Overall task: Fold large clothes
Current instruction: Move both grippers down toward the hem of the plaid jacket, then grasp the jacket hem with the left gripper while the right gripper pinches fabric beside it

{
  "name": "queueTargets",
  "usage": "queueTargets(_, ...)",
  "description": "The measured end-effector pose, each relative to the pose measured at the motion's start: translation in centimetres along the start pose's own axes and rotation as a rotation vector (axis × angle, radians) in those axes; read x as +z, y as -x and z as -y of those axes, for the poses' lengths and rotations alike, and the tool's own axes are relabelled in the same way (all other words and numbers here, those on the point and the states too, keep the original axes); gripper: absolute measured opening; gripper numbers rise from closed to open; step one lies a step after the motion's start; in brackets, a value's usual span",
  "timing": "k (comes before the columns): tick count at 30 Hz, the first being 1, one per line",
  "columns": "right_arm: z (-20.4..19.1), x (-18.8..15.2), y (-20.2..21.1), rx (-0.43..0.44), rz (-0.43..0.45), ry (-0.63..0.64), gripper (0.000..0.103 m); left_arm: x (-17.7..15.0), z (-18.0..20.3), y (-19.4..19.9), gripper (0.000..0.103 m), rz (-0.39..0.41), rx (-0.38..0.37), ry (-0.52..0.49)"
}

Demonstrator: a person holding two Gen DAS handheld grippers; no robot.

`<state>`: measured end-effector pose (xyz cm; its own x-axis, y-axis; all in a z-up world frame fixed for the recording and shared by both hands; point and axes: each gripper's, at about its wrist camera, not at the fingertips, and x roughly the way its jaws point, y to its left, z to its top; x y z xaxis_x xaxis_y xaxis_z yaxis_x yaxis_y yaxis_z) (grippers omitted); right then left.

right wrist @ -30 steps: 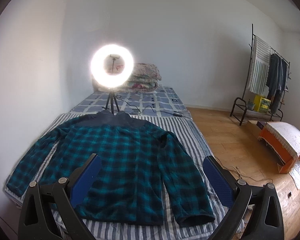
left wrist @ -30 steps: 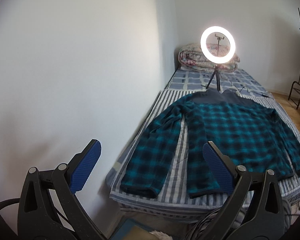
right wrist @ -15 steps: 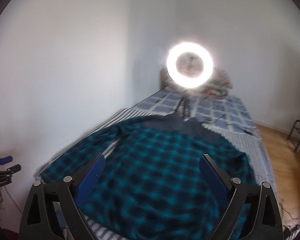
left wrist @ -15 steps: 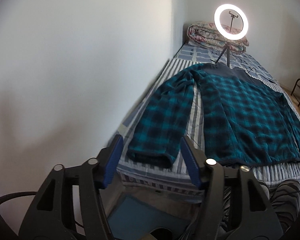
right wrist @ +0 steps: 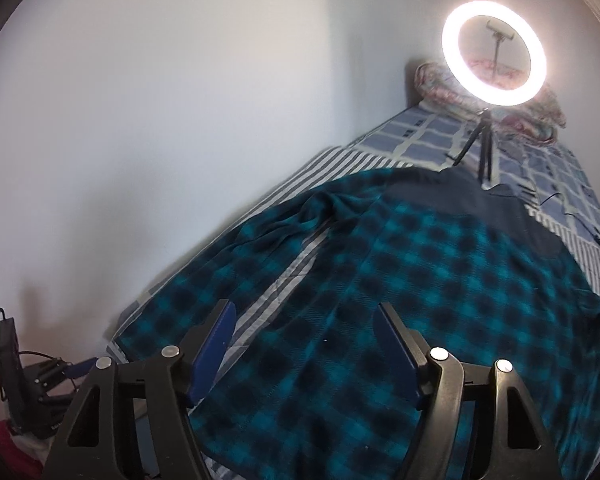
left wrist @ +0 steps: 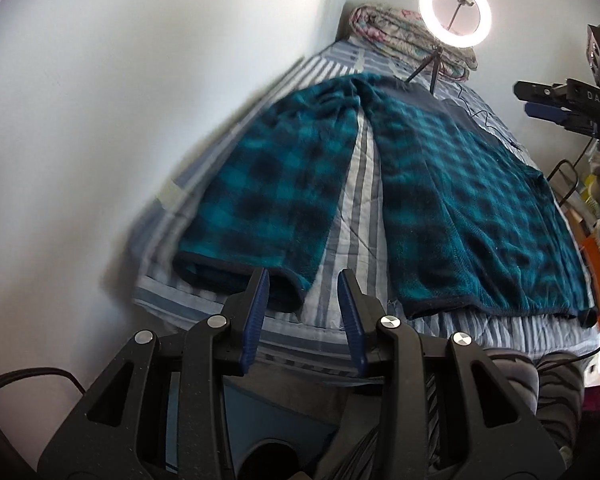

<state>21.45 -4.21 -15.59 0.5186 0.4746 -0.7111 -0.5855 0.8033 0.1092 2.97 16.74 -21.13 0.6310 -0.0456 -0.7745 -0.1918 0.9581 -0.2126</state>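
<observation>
A large teal and black plaid fleece shirt (left wrist: 460, 184) lies flat, front down, on a striped bed (left wrist: 352, 208). Its left sleeve (left wrist: 268, 184) ends in a cuff at the bed's near edge. My left gripper (left wrist: 302, 284) is open, narrowed, just before that cuff, empty. My right gripper (right wrist: 304, 316) is open and empty, low over the shirt body (right wrist: 420, 300) near the left armpit side. The right gripper also shows in the left wrist view (left wrist: 560, 108), and the left gripper shows in the right wrist view (right wrist: 60, 372).
A white wall (left wrist: 120, 100) runs along the bed's left side. A lit ring light on a tripod (right wrist: 494, 52) stands on the bed beyond the collar, with a folded quilt (left wrist: 388, 28) behind it. Cables (right wrist: 580, 224) lie near the tripod.
Both grippers have moved down and forward toward the shirt. The left gripper's jaws have narrowed and now sit at the sleeve cuff. The right gripper has swung left over the shirt body.
</observation>
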Motion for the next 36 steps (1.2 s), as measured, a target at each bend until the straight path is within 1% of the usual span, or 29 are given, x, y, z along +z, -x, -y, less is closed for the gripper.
queueTargets(2,0.0,0.6,-1.7,0.017,-0.025,0.001,0.073,-0.1,-0.4,-1.4,0.036,-0.026,-0.023,0.034)
queueTargets(4,0.0,1.1,-3.5,0.038,-0.053,-0.009,0.07,-0.1,-0.8,-2.7,0.035,-0.048,-0.044,0.071)
queueTargets(5,0.1,1.3,-4.6,0.055,-0.071,-0.02,0.069,-0.1,-1.0,-3.3,0.03,-0.057,-0.056,0.09)
queueTargets(6,0.2,1.6,-5.6,0.068,-0.086,-0.032,0.069,-0.2,-1.1,-3.7,0.028,-0.065,-0.067,0.104)
queueTargets(8,0.5,2.0,-7.8,0.086,-0.116,-0.061,0.068,-0.2,-1.4,-4.4,0.027,-0.068,-0.075,0.122)
queueTargets(10,0.8,2.4,-9.7,0.109,-0.147,-0.101,0.064,-0.1,-1.8,-5.0,0.026,-0.064,-0.087,0.145)
queueTargets(13,1.1,2.9,-12.9,0.154,-0.192,-0.162,0.059,0.2,-2.5,-5.7,0.013,-0.061,-0.108,0.188)
queueTargets(14,1.1,3.0,-14.1,0.171,-0.207,-0.183,0.057,0.3,-2.6,-5.9,0.008,-0.062,-0.112,0.193)
queueTargets(15,1.1,3.0,-15.4,0.192,-0.229,-0.211,0.053,0.4,-2.7,-6.1,0.005,-0.062,-0.113,0.192)
queueTargets(16,1.1,3.2,-16.4,0.208,-0.243,-0.231,0.051,0.5,-2.8,-6.2,0.004,-0.056,-0.114,0.187)
queueTargets(18,0.9,3.4,-18.7,0.247,-0.277,-0.276,0.051,0.5,-2.9,-6.0,0.002,-0.045,-0.114,0.181)
queueTargets(19,0.7,3.4,-19.7,0.251,-0.29,-0.288,0.051,0.4,-3.0,-5.8,0.001,-0.039,-0.118,0.183)
queueTargets(22,-0.2,3.7,-22.3,0.246,-0.323,-0.295,0.051,0.4,-3.2,-5.3,0.001,-0.024,-0.122,0.189)
queueTargets(25,-1.2,4.0,-24.5,0.216,-0.361,-0.277,0.051,0.3,-3.4,-4.7,0.0,-0.01,-0.128,0.191)
queueTargets(27,-1.7,4.1,-25.7,0.179,-0.384,-0.257,0.049,0.4,-3.3,-4.2,0.0,0.003,-0.133,0.187)
queueTargets(29,-1.8,4.3,-26.4,0.154,-0.402,-0.257,0.045,0.4,-3.2,-3.4,0.0,0.028,-0.139,0.182)
queueTargets(31,-1.7,4.5,-26.8,0.148,-0.41,-0.275,0.043,0.4,-2.9,-2.4,0.0,0.057,-0.147,0.17)
queueTargets(34,-1.7,5.2,-26.9,0.14,-0.411,-0.276,0.043,0.3,-2.5,-1.4,0.0,0.082,-0.149,0.146)
queueTargets(36,-2.0,5.8,-26.8,0.123,-0.414,-0.25,0.041,0.1,-2.3,-1.0,0.0,0.087,-0.16,0.131)
